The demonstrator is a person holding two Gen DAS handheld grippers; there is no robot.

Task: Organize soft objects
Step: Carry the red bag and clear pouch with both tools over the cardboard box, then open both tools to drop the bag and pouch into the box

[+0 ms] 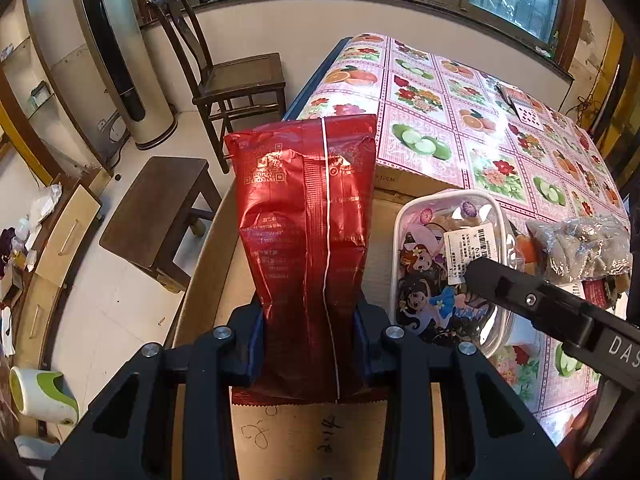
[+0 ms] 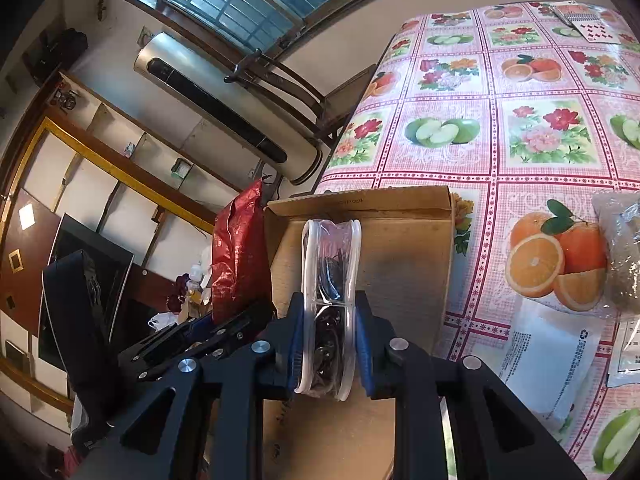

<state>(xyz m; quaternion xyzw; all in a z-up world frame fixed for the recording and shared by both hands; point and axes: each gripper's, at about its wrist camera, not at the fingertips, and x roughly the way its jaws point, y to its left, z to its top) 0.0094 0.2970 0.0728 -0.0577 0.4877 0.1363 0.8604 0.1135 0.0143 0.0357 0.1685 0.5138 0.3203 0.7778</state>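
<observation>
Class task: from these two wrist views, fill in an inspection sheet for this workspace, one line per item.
Surface: table with fruit-and-flower tablecloth, open cardboard box at its edge.
Job's things: red foil bag; clear cartoon-print pouch; both held over the box.
Clutter: clear bag of brownish contents, white packet, playing cards.
Grippers: left tool clamps the red bag; right tool clamps the pouch.
Cables: nothing seen.
Surroundings: wooden chair, stool, tower air conditioner, windows.
</observation>
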